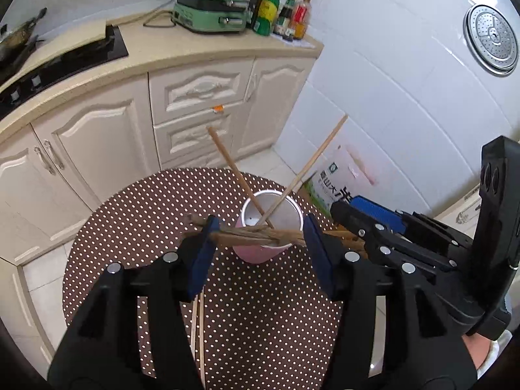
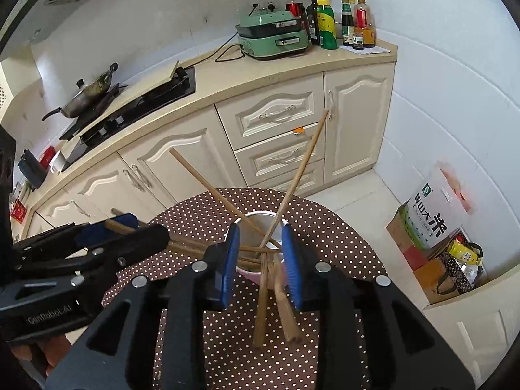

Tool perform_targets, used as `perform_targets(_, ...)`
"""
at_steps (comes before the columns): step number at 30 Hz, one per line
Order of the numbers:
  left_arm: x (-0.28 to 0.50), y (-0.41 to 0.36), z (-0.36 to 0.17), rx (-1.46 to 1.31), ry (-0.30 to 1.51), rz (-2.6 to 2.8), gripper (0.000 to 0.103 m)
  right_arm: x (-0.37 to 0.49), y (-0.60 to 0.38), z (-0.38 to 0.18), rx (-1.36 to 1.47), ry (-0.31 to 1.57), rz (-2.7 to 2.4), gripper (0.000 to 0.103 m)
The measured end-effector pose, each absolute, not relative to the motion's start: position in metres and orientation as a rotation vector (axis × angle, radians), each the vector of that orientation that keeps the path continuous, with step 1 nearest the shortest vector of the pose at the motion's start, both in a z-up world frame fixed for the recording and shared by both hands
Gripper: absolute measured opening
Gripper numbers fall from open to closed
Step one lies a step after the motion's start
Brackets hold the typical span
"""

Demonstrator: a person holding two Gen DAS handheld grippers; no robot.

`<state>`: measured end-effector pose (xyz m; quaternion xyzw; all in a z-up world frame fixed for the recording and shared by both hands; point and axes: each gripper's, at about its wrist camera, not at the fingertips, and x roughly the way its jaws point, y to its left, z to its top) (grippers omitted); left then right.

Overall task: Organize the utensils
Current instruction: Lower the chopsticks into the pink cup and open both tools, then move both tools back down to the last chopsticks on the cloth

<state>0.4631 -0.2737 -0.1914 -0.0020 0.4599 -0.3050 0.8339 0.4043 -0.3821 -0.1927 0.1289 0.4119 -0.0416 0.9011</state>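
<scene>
Directly ahead, my left gripper (image 1: 258, 243) stands with its jaws parted; the bundle of chopsticks (image 1: 256, 234) lies crosswise between the blue pads (image 1: 201, 260), touching the left one and resting across the rim of the pink cup (image 1: 271, 227). My right gripper (image 2: 260, 256) is likewise released: three chopstick ends (image 2: 276, 299) hang loose between its pads (image 2: 230, 263), which stand clear of them on the left side; contact on the right I cannot tell. No earlier picture is on hand, so nothing on jaw motion is noted.

Two thin sticks (image 1: 198, 325) lie on the polka-dot tablecloth (image 1: 136, 227) beneath my left fingers. Two chopsticks (image 1: 312, 165) stand crossed in the cup, leaning outward.

Writing: "GenRobot.AI" reads on the left gripper body in the right wrist view. A rice bag (image 2: 432, 214) with Chinese characters sits on cartons on the floor at the right.

Beyond the table: cream cabinets (image 2: 276, 120), a gas hob (image 2: 136, 104) with a wok (image 2: 87, 94), a green appliance (image 2: 273, 35) and sauce bottles (image 2: 338, 22) on the counter.
</scene>
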Motion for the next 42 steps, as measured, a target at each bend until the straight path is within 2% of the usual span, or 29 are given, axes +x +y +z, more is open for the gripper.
perform_targets(27,0.396,-0.192,-0.153,-0.029,0.864,-0.555,0.059,0.333,-0.314,-0.134,0.246,0.691,-0.057,0.034)
perform_targets(42,0.369,-0.141,-0.163,-0.015,0.864,-0.468,0.067,0.315,-0.254,-0.148,0.211,0.735,0.018,0.036)
